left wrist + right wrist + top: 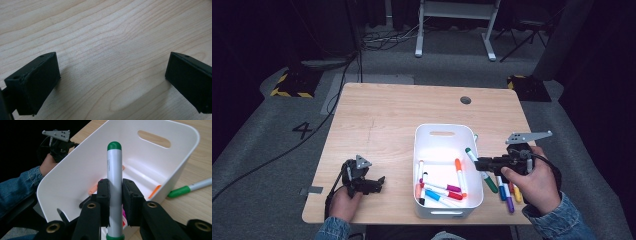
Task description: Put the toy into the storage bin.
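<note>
Looking down from the high view first: I have the right hand-held gripper (pixel 478 163) above the right rim of the white bin (pixel 443 131), jaws clamped on a green-capped marker (pixel 471 154) whose capped end leans over the bin's edge. More markers lie in the bin (pixel 439 191), and a few sit on the counter (pixel 382 110) just right of it, under my right hand (pixel 534 184). The left hand-held gripper (pixel 379 181) rests low near the counter's front left, well apart from the bin.

Left gripper view: jaws stand wide apart, bare wood grain of the counter (pixel 107 45) between them, nothing held.

Right gripper view: both pads (pixel 103 197) press on the silver barrel of the green-capped marker (pixel 114 182), which stands upright between them, green cap on top. Behind it, the white bin (pixel 175 167) with its handle slot; orange and pink markers show inside. Another green-capped marker (pixel 190 188) lies on the counter (pixel 197 205) beside the bin. The left hand-held gripper (pixel 58 143) shows farther off.
</note>
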### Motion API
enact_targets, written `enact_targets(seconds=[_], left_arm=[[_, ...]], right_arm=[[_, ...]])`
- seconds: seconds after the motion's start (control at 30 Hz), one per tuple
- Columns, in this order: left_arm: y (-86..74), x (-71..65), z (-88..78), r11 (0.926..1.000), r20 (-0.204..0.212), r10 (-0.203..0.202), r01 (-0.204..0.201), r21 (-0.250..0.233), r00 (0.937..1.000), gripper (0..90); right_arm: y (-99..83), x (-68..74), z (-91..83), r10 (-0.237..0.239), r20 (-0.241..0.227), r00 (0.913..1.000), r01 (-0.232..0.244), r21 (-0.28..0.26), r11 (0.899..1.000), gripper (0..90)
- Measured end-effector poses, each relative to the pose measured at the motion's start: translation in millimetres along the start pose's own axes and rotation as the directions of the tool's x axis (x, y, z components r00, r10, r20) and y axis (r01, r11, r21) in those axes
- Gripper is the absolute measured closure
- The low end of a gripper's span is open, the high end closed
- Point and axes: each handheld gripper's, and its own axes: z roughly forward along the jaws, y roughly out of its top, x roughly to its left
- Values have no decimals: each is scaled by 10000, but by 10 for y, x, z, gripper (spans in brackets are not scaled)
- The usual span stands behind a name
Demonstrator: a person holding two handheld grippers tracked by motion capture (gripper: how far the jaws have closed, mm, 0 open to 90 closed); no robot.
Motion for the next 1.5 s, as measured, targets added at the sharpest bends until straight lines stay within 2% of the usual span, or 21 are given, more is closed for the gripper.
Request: enact_targets(seconds=[0.33, 0.7, 1.03, 1.5], left_arm=[[-1, -1, -2, 10000, 27, 3, -3, 31, 10000, 0], [-6, -3, -7, 10000, 5, 25, -25, 36, 10000, 0], [-5, -3, -7, 10000, -1, 27, -27, 46, 10000, 0], [-6, -3, -7, 10000, 6, 24, -24, 38, 10000, 0]], right_arm=[[59, 167, 197, -377, -439, 9983, 398, 469, 9981, 773], [106, 273, 306, -671, -857, 9941, 731, 695, 9949, 774], [71, 264, 440, -607, -893, 9942, 715, 1238, 9897, 774], [-10, 236, 654, -728, -768, 9944, 888, 2318, 9687, 774]])
